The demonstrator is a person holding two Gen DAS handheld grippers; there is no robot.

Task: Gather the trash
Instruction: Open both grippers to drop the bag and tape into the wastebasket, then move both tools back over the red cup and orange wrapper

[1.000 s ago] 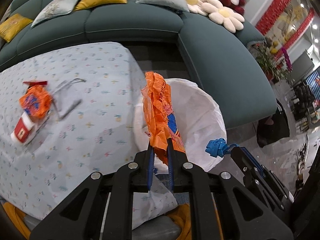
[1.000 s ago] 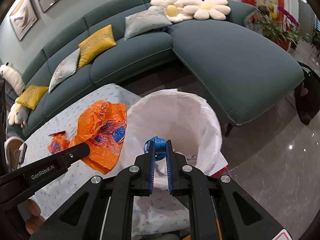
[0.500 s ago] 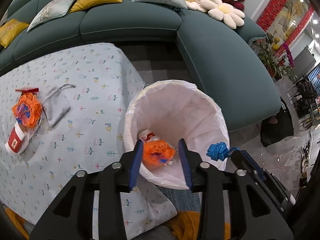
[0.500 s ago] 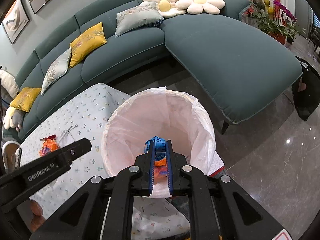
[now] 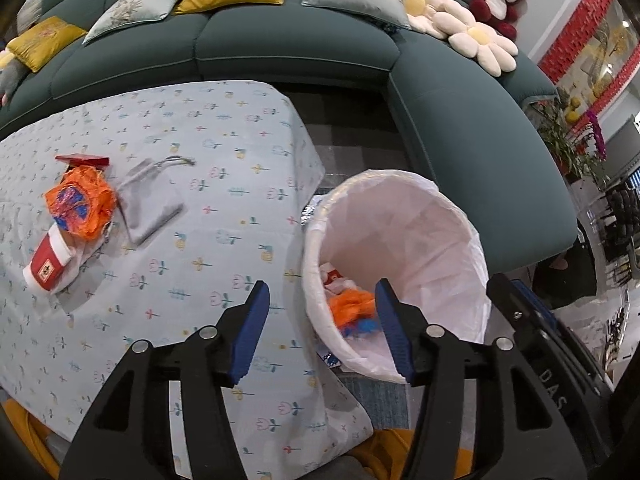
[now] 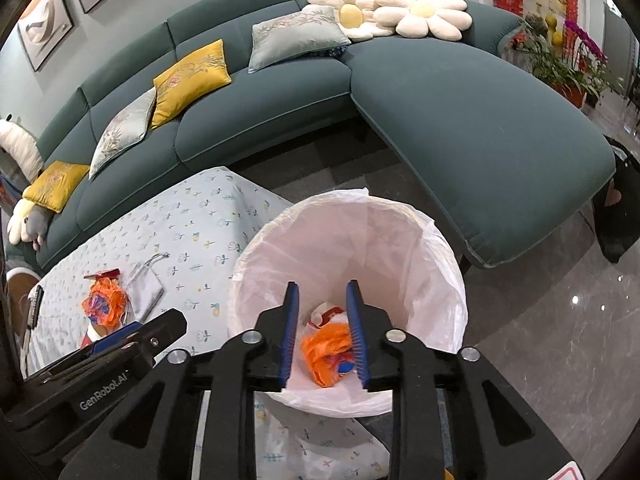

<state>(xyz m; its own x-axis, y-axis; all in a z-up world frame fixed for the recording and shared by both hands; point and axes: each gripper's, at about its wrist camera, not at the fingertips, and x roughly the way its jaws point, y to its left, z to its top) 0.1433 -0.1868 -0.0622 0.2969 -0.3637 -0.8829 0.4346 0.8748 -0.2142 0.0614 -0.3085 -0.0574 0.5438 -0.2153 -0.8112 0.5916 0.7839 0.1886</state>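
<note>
A bin lined with a white bag (image 5: pixel 420 216) (image 6: pixel 400 232) stands beside the table. An orange plastic bag (image 5: pixel 352 304) (image 6: pixel 326 346) lies inside it with a red-and-white scrap (image 6: pixel 329 313). My left gripper (image 5: pixel 320 332) is open and empty over the bin's near rim. My right gripper (image 6: pixel 323 332) is open and empty above the bin. On the table lie another crumpled orange bag (image 5: pixel 80 200) (image 6: pixel 102 304), a red-and-white paper cup (image 5: pixel 48 260), a red wrapper (image 5: pixel 82 159) and a grey pouch (image 5: pixel 150 204) (image 6: pixel 144 286).
The table has a light floral cloth (image 5: pixel 200 140). A teal sofa (image 5: pixel 280 44) with cushions curves behind and to the right. Glossy floor (image 6: pixel 540 340) lies right of the bin. A dark object (image 6: pixel 34 304) lies at the table's far left.
My left gripper opened and the orange bag fell into the bin. My right gripper, shut on a blue piece before, is open now with the piece gone from view.
</note>
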